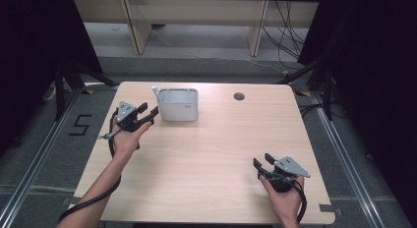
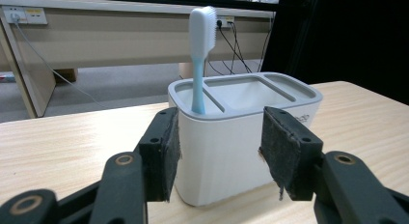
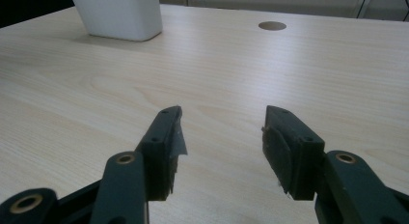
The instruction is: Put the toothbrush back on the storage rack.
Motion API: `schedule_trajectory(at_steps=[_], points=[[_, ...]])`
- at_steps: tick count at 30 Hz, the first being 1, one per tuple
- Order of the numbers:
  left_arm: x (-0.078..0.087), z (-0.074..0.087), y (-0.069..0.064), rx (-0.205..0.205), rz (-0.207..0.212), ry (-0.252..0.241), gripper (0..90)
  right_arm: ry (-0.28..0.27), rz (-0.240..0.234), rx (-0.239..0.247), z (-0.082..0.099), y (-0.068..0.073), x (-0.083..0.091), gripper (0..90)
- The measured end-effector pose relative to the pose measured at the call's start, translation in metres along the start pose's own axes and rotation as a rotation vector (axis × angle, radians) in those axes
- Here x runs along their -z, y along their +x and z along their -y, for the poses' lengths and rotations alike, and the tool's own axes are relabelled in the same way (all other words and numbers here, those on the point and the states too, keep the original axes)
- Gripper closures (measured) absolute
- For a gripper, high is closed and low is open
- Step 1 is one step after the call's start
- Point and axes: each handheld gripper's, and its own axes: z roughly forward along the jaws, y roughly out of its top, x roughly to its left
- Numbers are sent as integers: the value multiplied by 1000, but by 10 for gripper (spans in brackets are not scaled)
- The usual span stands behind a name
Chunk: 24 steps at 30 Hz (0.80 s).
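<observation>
Looking along the left gripper (image 2: 219, 154), the white holder (image 2: 241, 137) sits dead ahead, its near end between the two spread jaws; the pads (image 2: 170, 156) look just beside the side walls, contact not confirmable from here. From the high view the left gripper (image 1: 142, 115) is right at the holder's (image 1: 179, 106) left end, near the table's (image 1: 206, 154) far edge, left of centre. Holder's long axis runs left-right across the table, so the left gripper is approaching end-on, along that axis. The right gripper (image 1: 264, 162) is well apart, near the front right corner, jaws wide, nothing between them; its own view has the right gripper (image 3: 223, 137) over bare wood with the holder (image 3: 120, 14) far off at upper left. Left hand is clearly the nearer one, so my read is the next move is a squeeze on the holder's end walls. Holder: smooth matte plastic, rounded-corner box, grey top rim split into three slots. A toothbrush (image 2: 200, 50) stands upright in the leftmost slot as that view shows it, pale blue handle, white bristle head. Pads are dark, fuzzy, frayed at the edges. Table is light woodgrain laminate with a round cable hole (image 1: 239, 96). Risk: slick walls, tall brush may tip if the holder tilts.
</observation>
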Motion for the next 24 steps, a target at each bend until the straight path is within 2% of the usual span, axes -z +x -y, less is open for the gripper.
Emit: schedule_trajectory(at_steps=[1,2,3,4,9,10,12,14,18,19,24], points=[[4,0,-1,-1,1,2,474,-2,2,4,0,0,0,487],[4,0,-1,-1,1,2,472,8,1,-38,1,3,0,487],[6,1,-2,3,3,3,472,8,1,-38,1,3,0,487],[8,2,-3,2,6,3,469,-2,3,6,0,0,0,487],[20,5,-8,-9,11,14,465,-3,2,5,0,0,0,487],[21,6,-9,-11,13,14,465,4,2,-25,0,2,0,487],[24,7,-9,-9,15,12,463,4,-1,-29,1,3,0,487],[27,8,-10,-9,17,13,462,-4,4,3,0,0,0,487],[31,10,-10,-11,17,16,459,-4,3,3,0,0,0,486],[33,11,-10,-9,18,19,457,5,-1,-29,0,3,0,486],[42,15,-10,-11,22,11,453,-9,10,15,0,0,0,486]])
